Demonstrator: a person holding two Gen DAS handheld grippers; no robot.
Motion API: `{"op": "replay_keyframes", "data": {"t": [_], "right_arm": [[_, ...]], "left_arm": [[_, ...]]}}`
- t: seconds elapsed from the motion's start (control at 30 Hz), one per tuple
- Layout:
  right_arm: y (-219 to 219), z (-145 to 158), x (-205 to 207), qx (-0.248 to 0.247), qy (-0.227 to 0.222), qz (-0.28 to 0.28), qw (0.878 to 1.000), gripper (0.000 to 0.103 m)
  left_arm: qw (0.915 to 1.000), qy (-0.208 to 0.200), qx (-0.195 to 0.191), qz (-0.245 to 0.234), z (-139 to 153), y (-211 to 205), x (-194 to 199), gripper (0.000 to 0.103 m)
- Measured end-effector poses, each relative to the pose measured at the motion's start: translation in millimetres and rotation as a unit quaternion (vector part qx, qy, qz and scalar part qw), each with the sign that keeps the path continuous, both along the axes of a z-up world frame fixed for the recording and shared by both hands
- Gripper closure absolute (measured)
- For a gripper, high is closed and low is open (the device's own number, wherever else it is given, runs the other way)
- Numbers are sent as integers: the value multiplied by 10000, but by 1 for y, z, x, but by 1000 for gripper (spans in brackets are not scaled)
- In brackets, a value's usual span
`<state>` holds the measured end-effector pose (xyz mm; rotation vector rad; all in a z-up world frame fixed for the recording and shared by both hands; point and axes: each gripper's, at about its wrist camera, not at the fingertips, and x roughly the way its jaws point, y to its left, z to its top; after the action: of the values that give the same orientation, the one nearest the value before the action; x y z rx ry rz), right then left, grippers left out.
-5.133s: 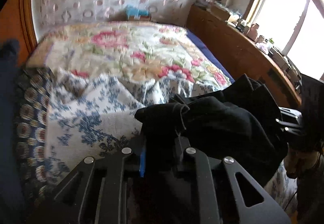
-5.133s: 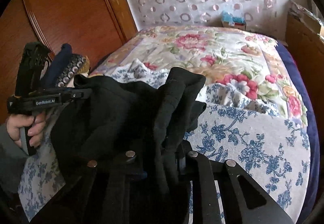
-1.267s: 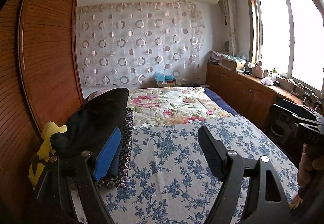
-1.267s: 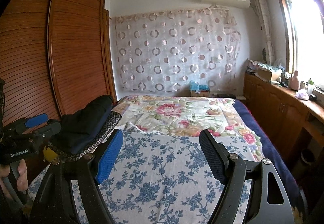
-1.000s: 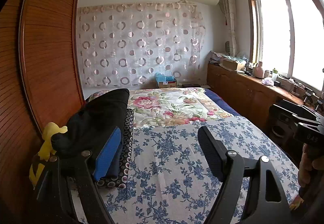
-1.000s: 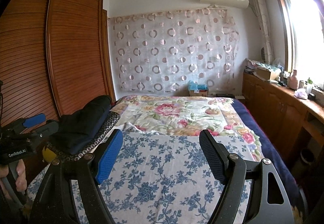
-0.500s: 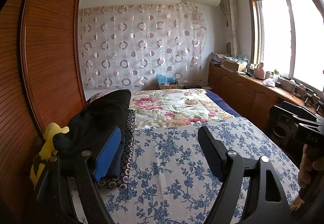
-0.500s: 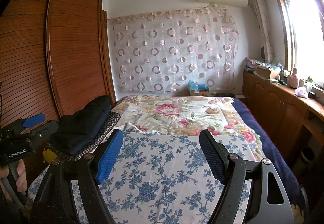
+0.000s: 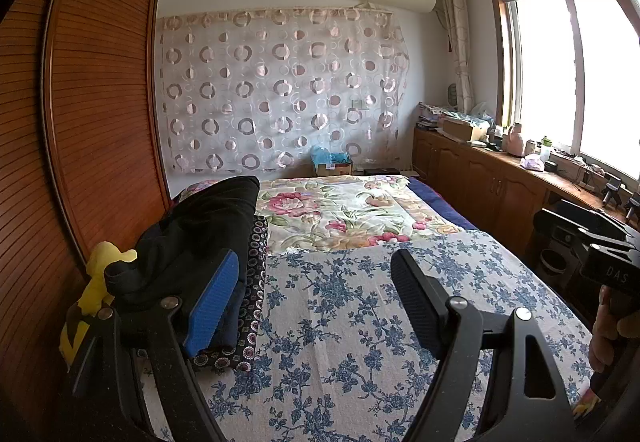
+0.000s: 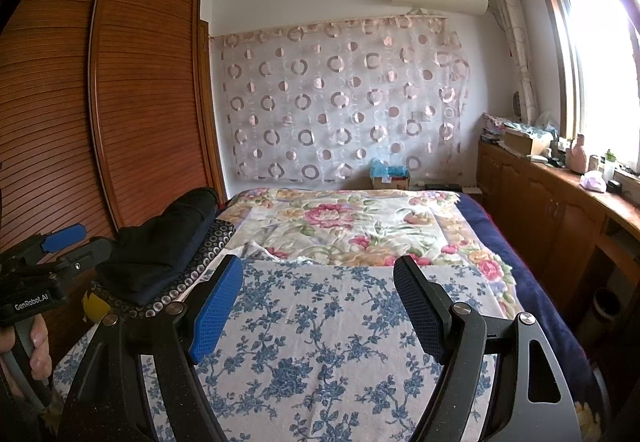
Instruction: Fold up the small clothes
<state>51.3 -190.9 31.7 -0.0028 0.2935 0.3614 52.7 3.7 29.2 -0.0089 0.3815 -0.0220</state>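
Note:
A folded black garment lies on top of a stack of folded clothes at the bed's left edge; it also shows in the right wrist view. Under it lie a navy piece and a dark circle-patterned piece. My left gripper is open and empty, held above the blue-flowered sheet, with its left finger beside the stack. My right gripper is open and empty above the same sheet. Each gripper's body shows at the edge of the other's view.
A floral quilt covers the far half of the bed. A wooden slatted wardrobe stands on the left. A wooden cabinet with clutter runs under the window on the right. A yellow item lies beside the stack.
Five seconds ago both grippers were shut on the black garment; it now lies on the stack and both are open. Over the last second both views have barely shifted.

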Motion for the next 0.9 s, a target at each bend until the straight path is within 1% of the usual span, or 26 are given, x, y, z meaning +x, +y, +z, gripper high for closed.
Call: {"op": "replay_keyframes", "data": {"t": [0.2, 0.27, 0.9], "right_arm": [[0, 1, -1, 11, -6, -9, 10000, 24], [0, 0, -1, 10, -9, -9, 10000, 24], [-1, 0, 0, 8, -14, -3, 10000, 24]], "left_arm": [[10000, -11, 2, -1, -1, 0, 0, 24], [10000, -16, -6, 3, 4, 2, -1, 24], [10000, -22, 2, -2, -1, 2, 0, 24]]}}
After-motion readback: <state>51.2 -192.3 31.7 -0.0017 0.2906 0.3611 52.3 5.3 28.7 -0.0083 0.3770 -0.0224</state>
